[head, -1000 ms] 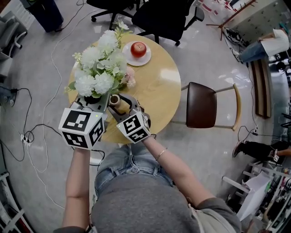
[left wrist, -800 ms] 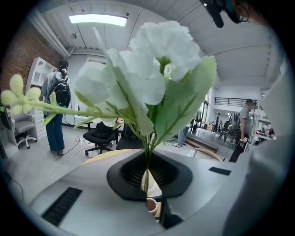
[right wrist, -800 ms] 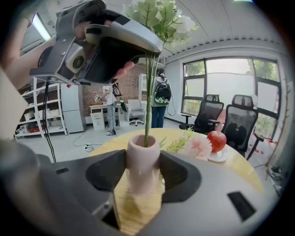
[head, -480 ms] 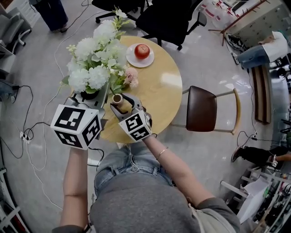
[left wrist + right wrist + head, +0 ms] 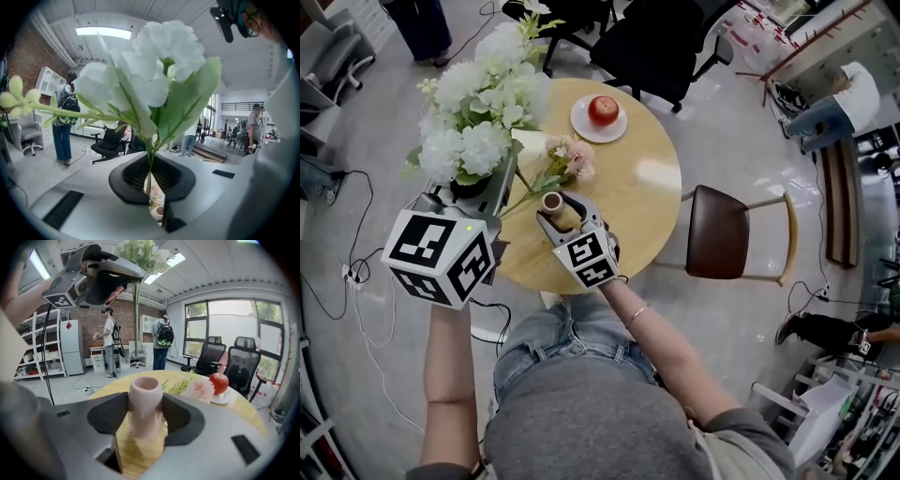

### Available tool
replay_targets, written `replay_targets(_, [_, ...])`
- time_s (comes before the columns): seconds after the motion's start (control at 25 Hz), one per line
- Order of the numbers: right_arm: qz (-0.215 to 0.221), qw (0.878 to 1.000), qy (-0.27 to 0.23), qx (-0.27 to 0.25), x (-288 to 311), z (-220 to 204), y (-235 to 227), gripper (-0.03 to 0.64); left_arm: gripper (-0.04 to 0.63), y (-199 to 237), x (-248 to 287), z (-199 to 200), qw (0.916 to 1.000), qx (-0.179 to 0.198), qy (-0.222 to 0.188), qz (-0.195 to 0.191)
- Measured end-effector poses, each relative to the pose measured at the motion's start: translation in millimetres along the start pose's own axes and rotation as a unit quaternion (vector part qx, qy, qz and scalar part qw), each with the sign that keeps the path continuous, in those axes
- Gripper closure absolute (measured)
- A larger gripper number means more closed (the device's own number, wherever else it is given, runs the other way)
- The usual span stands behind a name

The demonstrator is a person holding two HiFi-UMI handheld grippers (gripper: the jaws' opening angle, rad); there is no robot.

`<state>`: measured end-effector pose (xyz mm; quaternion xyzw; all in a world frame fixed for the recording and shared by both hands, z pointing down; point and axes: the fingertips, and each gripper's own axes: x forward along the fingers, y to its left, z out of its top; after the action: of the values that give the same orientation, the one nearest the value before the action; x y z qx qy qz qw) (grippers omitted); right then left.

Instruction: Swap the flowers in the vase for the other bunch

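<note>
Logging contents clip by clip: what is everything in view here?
table: one, light wood, centre
vase: one, pale pink, standing on table
white flower bunch: one, white, held up left of table
pink flower bunch: one, pink, lying on table beside vase
plate: one, white, table's far side
apple: one, red, on the plate
chair: one, brown, right of table
office chairs: two, black, beyond table
left gripper: one, grey, shut on white flower bunch
right gripper: one, grey, shut on vase

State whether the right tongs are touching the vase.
Touching. The right gripper view shows the right tongs clamped on the vase, pressing both its sides.
</note>
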<state>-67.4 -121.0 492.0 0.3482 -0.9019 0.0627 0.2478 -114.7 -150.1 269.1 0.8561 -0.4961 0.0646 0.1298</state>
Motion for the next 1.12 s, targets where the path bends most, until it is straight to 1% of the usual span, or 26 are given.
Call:
replay_targets(0.16, [0.001, 1.000, -0.002, 0.008, 0.3, -0.5, 1.0, 0.379, 0.572, 19.7, -11.6, -14.0, 0.9995, 0.006, 0.018, 0.024])
replay_targets(0.44, [-0.002, 1.000, 0.000, 0.010, -0.2, -0.9, -0.9, 0.379, 0.572, 56.5, -25.0, -56.3, 0.9955, -0.013, 0.065, 0.068])
replay_targets(0.64, [-0.004, 1.000, 0.001, 0.011, 1.7, 2.7, -0.3, 0.379, 0.572, 78.4, -29.4, -89.6, 0.9900, -0.018, 0.110, 0.087])
replay_targets(0.84, [0.000, 1.000, 0.001, 0.010, 3.3, 2.6, 1.9, 0.379, 0.572, 99.3, -28.2, -123.3, 0.9834, -0.033, 0.143, 0.106])
replay_targets(1.12, [0.004, 1.000, 0.003, 0.008, 1.8, 1.8, 3.7, 0.379, 0.572, 114.9, -16.0, -156.1, 0.9745, -0.045, 0.190, 0.111])
